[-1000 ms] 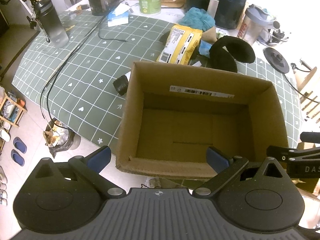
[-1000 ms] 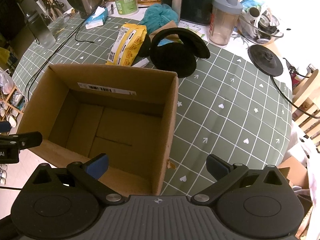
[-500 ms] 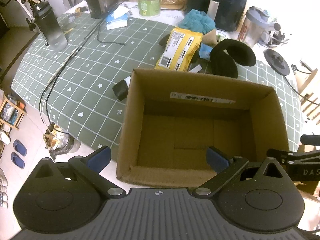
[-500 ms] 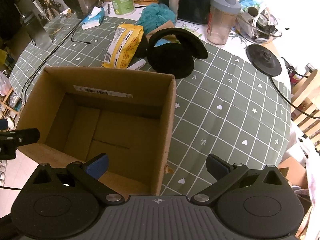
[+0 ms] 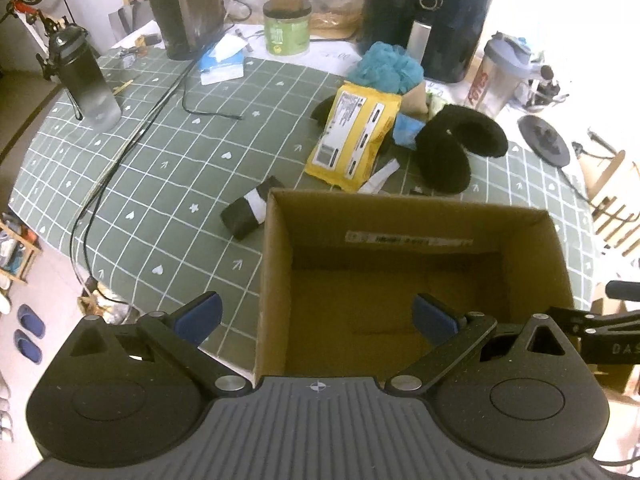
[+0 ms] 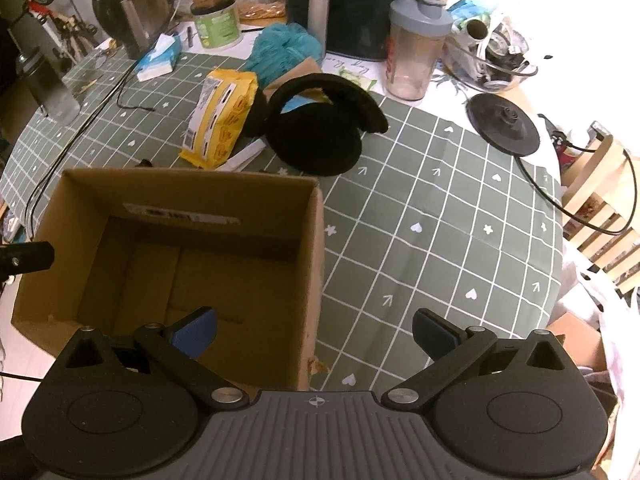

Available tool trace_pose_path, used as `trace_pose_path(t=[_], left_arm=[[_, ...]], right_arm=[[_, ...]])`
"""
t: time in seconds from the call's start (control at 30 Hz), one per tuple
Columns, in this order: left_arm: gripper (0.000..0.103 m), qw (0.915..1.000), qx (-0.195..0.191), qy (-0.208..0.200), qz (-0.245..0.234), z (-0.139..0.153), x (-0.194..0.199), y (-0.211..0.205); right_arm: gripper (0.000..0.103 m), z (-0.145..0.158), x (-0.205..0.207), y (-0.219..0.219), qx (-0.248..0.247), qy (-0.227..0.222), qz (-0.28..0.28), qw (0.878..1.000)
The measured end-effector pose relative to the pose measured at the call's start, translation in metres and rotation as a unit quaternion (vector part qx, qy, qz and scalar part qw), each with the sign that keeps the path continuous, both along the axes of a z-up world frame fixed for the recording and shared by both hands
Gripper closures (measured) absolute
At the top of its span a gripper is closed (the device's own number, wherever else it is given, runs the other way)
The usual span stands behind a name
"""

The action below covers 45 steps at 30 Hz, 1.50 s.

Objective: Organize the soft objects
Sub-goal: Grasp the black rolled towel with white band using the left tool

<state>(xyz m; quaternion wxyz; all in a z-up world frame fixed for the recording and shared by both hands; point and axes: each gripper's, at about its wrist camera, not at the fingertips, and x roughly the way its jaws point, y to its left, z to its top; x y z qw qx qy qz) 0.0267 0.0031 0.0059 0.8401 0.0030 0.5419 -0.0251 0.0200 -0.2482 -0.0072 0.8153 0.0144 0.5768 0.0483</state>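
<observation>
Only left view: black roll point(image 5: 249, 213) beside box point(image 5: 276, 280) | left tool point(image 5: 316, 316), right tool point(image 6: 314, 330) spread, empty

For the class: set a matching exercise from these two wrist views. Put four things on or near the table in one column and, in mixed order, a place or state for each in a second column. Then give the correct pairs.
Column one:
1. cardboard box
2. yellow packet
3. black earmuffs
4. black roll

Column two:
A. lies just outside the box's left wall
B. open on top, nothing inside
C. fluffy, beyond the box's far right corner
D. leans behind the box's far wall, label side up

Pairs: 1-B, 2-D, 3-C, 4-A
</observation>
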Motion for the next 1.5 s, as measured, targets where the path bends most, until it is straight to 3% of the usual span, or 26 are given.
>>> trace_pose_path(t=[0.43, 0.67, 0.9, 1.07, 1.1, 1.17, 1.3, 1.5], left_arm=[[0.000, 0.9984, -0.047, -0.025, -0.017, 0.010, 0.037, 0.037], [0.000, 0.9976, -0.042, -0.049, -0.026, 0.012, 0.065, 0.062], [0.000, 0.9969, -0.042, -0.047, -0.048, -0.006, 0.104, 0.086], [0.002, 0.9959, -0.045, -0.020, -0.076, -0.043, 0.137, 0.097], [0.011, 0.9956, -0.041, -0.012, -0.083, -0.053, 0.143, 0.098], [0.015, 0.9948, -0.033, 0.008, -0.096, -0.074, 0.154, 0.100], [0.016, 0.9896, -0.032, 0.060, -0.127, -0.116, 0.173, 0.101], [0.019, 0.9778, -0.018, 0.103, -0.182, -0.155, 0.184, 0.091]], right_arm=[[0.000, 0.011, 0.022, -0.014, 0.009, -0.016, -0.042, 0.999], [0.000, 0.019, 0.034, -0.019, 0.007, -0.028, -0.055, 0.998], [0.000, 0.024, 0.044, -0.025, 0.007, -0.034, -0.075, 0.997], [0.000, 0.026, 0.051, -0.026, -0.002, -0.031, -0.087, 0.996], [0.000, 0.026, 0.052, -0.027, -0.003, -0.029, -0.090, 0.996], [0.000, 0.026, 0.054, -0.029, -0.005, -0.024, -0.099, 0.995], [0.000, 0.027, 0.057, -0.034, -0.006, -0.016, -0.118, 0.993], [0.000, 0.028, 0.058, -0.036, -0.021, -0.003, -0.138, 0.990]])
